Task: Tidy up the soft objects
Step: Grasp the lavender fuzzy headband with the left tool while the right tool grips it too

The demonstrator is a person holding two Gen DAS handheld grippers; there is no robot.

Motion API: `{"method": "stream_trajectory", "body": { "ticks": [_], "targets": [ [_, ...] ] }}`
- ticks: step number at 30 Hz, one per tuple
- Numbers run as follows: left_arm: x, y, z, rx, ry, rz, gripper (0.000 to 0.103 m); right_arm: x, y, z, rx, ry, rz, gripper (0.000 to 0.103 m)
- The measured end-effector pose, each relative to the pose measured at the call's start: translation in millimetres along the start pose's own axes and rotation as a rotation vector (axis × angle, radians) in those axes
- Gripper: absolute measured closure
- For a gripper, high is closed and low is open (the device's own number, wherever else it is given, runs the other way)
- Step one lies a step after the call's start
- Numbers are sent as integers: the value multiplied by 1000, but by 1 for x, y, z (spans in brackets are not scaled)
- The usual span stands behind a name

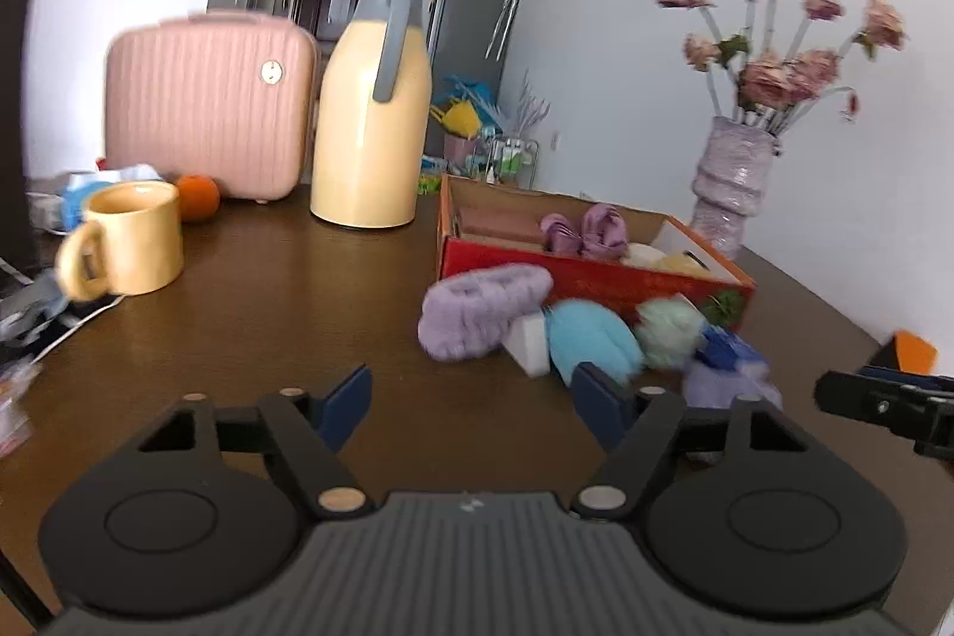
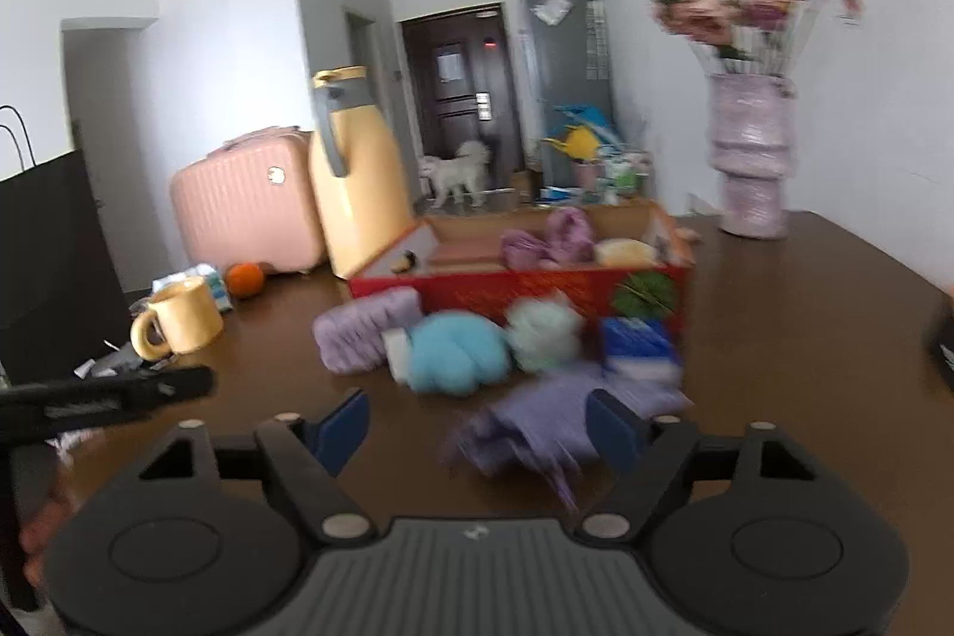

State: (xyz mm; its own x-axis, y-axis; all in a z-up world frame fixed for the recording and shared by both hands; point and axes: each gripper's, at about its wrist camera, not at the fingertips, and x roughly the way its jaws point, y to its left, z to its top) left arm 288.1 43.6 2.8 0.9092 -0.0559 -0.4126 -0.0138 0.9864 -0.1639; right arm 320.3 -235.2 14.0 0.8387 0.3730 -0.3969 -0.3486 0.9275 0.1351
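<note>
Two grippers hang low over the dark worktop (image 1: 268, 290), each with its jaws released and nothing between them. At the bottom of the left wrist view the left gripper (image 1: 474, 406) faces bare wood, its right blue pad just in front of the turquoise plush (image 1: 587, 338). At the bottom of the right wrist view the right gripper (image 2: 477, 433) faces the blurred lilac cloth (image 2: 524, 433), which lies between its pads without being pressed. The soft things sit in a cluster at mid-frame in front of the red box (image 2: 519, 287): a lilac fluffy roll (image 2: 358, 335), the turquoise plush, a pale green pompom (image 2: 545, 335) and a blue-and-white piece (image 2: 638, 344). More lilac soft pieces (image 2: 557, 236) lie inside the box. At the left stand a yellow mug (image 2: 182, 323), an orange (image 2: 244, 278), a pink case (image 2: 247, 204) and a cream jug (image 2: 358, 183); a vase of flowers (image 2: 751, 153) stands at the right
</note>
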Motion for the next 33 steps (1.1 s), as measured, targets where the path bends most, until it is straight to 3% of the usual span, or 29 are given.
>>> {"method": "stream_trajectory", "body": {
  "ticks": [4, 6, 9, 11, 13, 15, 18, 25, 28, 33],
  "targets": [
    [73, 25, 38, -56, 82, -50, 35, 83, 12, 43, -12, 17, 76, 30],
    [110, 37, 52, -105, 129, -50, 37, 132, 15, 58, 16, 65, 98, 37],
    [149, 52, 58, -171, 180, -43, 40, 195, 18, 70, 56, 154, 115, 41],
    [161, 63, 51, -230, 193, -56, 51, 220, 20, 70, 54, 164, 112, 47],
    [168, 74, 46, -304, 216, -80, 62, 240, 19, 64, 82, 181, 121, 63],
    [169, 84, 44, -380, 201, -113, 80, 251, 20, 55, 97, 218, 135, 91],
    [171, 86, 44, -390, 195, -178, 90, 248, 29, 47, 38, 188, 128, 94],
    [159, 66, 43, -298, 149, -146, 96, 231, 39, 52, 6, 134, 145, 98],
    [126, 57, 49, -258, 73, -123, 97, 190, 47, 58, 4, 51, 180, 98],
    [42, 29, 35, -186, -64, -237, 96, 98, 61, 49, -103, -76, 196, 98]
  ]
}}
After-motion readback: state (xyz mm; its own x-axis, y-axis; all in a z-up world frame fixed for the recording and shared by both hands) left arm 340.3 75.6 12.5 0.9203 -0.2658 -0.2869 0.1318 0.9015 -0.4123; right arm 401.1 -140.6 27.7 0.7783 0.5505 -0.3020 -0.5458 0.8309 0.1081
